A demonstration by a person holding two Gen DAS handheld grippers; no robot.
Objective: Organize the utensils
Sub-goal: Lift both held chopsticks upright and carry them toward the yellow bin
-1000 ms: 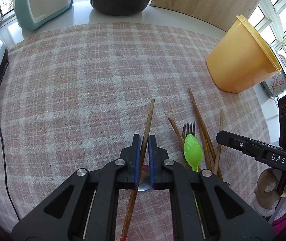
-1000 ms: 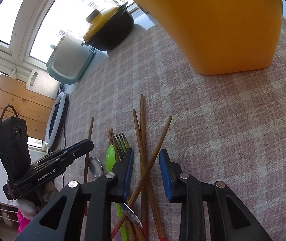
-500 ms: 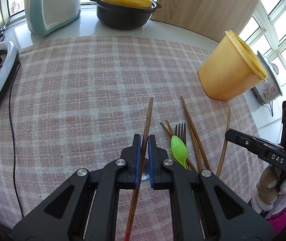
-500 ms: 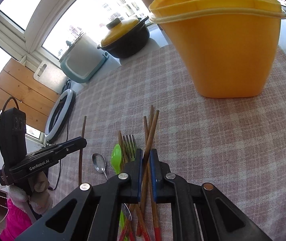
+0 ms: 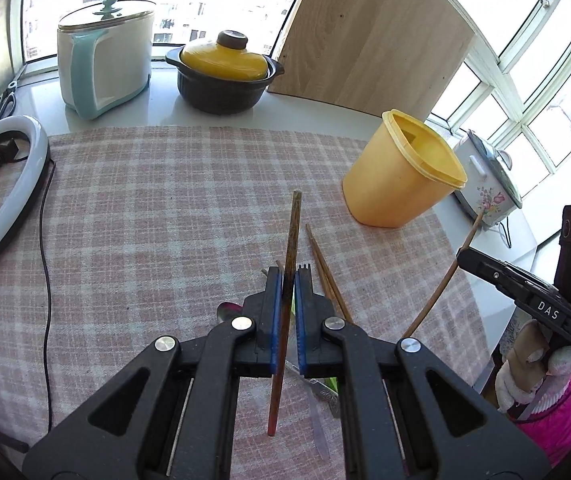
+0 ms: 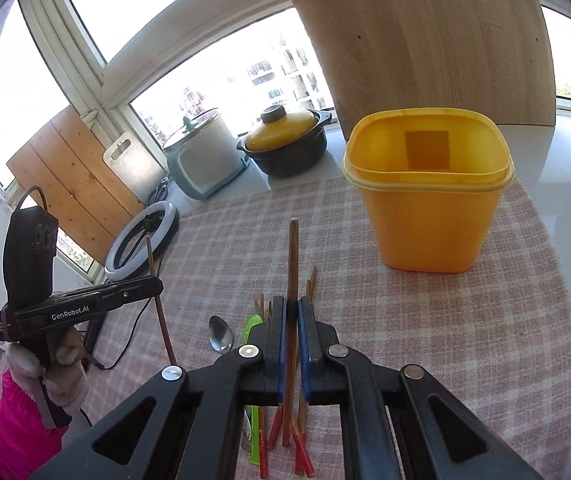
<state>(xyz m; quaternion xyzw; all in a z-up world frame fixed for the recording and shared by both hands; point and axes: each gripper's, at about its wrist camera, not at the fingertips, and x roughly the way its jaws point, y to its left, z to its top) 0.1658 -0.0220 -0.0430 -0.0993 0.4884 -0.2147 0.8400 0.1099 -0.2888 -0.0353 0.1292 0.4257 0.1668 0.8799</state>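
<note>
My left gripper (image 5: 288, 276) is shut on a brown chopstick (image 5: 293, 228) with a red end, held above the checked cloth. My right gripper (image 6: 292, 304) is shut on another brown chopstick (image 6: 293, 256), also lifted. The right gripper also shows at the right of the left wrist view (image 5: 525, 292), its chopstick (image 5: 445, 272) slanting down. The left gripper shows at the left of the right wrist view (image 6: 85, 304). An open yellow container (image 6: 429, 208) stands upright ahead; it also shows in the left wrist view (image 5: 401, 176). Several chopsticks (image 6: 281, 432), a green spoon (image 6: 252, 326) and a metal spoon (image 6: 221, 334) lie on the cloth below.
A white-and-teal cooker (image 5: 105, 64) and a black pot with a yellow lid (image 5: 221, 76) stand at the back. A ring light (image 5: 1, 184) with its cable lies at the left edge. A wooden board (image 5: 369, 36) leans behind the container. A floral appliance (image 5: 489, 184) sits at the right.
Both grippers have risen with their chopsticks, so more of the room shows. The right gripper closed on its chopstick and lifted it off the pile.
</note>
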